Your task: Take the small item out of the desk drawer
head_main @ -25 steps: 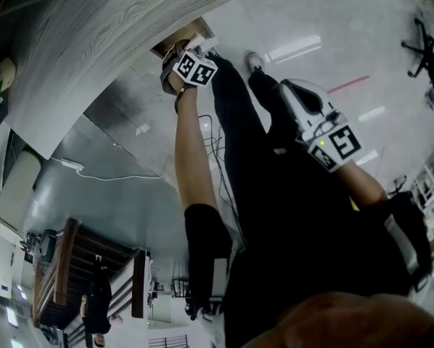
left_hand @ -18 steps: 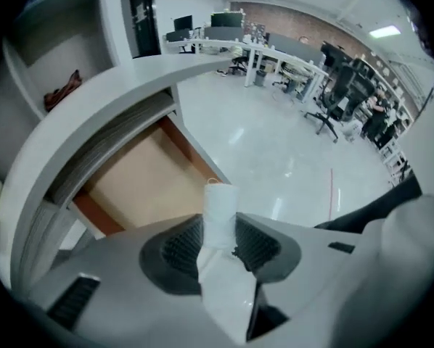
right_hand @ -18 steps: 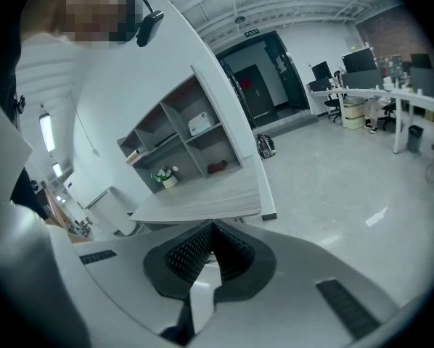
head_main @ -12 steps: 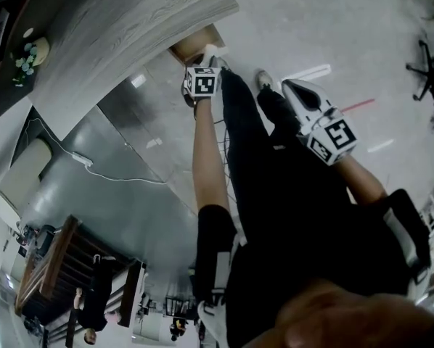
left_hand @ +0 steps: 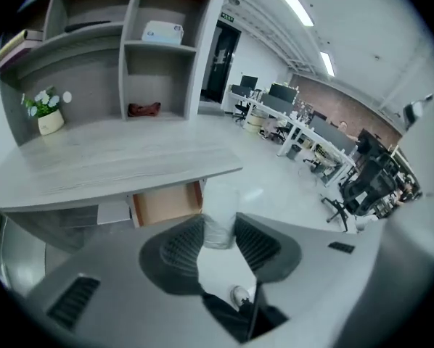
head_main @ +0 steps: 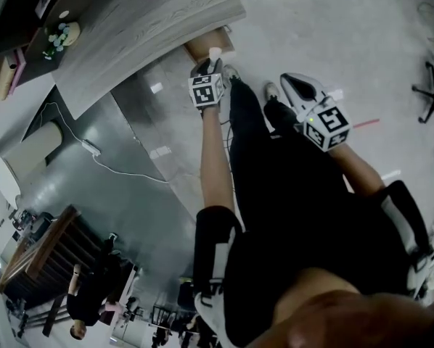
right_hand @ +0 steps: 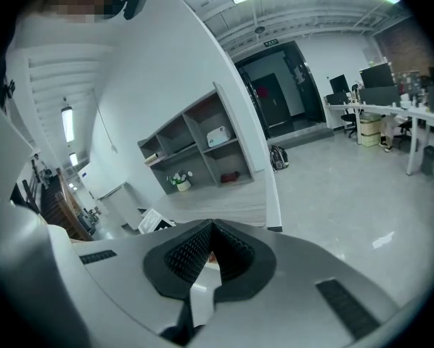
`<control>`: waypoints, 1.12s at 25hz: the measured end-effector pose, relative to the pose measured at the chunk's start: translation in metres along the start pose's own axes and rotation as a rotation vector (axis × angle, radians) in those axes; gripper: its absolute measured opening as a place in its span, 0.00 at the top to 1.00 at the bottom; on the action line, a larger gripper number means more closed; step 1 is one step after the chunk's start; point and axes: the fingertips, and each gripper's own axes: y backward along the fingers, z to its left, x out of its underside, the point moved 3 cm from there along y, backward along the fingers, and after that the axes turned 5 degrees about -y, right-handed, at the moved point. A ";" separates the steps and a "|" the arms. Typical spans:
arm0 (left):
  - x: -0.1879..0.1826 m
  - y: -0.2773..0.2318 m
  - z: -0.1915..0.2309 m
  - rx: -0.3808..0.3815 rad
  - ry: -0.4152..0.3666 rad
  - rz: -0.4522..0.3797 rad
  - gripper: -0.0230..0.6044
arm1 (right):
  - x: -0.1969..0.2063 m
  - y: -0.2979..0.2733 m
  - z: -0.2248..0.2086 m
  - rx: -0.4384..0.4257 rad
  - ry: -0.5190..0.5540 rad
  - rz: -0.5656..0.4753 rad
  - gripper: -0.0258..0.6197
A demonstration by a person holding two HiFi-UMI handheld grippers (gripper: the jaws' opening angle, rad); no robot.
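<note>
Jaws of the left gripper (left_hand: 219,232) are clamping the small item (left_hand: 220,207), a pale, blurred cylinder with its lower end hiding between them, just outside the open drawer (left_hand: 166,203) under the desk (left_hand: 108,162). The right gripper (right_hand: 210,232) is pressing its jaws together.

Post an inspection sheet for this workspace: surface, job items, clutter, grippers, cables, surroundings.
Surface: grey wood-grain desk top, mostly bare, with a shelf unit at the back.
Job's things: drawer open under the desk; small pale item held outside it.
Clutter: flower pot on the desk; white box and red object in the shelf compartments.
Grippers: left gripper shut on the small pale item; right gripper shut, nothing held.
Cables: white cable with power strip on the floor.
Surroundings: office chairs and desks beyond.
</note>
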 end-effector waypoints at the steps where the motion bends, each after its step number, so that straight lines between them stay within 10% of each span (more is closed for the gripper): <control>1: -0.003 0.010 -0.006 -0.003 0.017 -0.024 0.74 | -0.002 0.004 0.001 -0.005 0.012 -0.007 0.96; 7: -0.027 0.079 -0.044 -0.021 0.119 -0.210 0.74 | -0.013 0.030 0.001 0.010 0.045 -0.025 0.96; 28: -0.084 0.290 -0.088 -0.126 0.060 -0.646 0.74 | -0.054 0.022 0.057 0.010 0.104 -0.111 0.96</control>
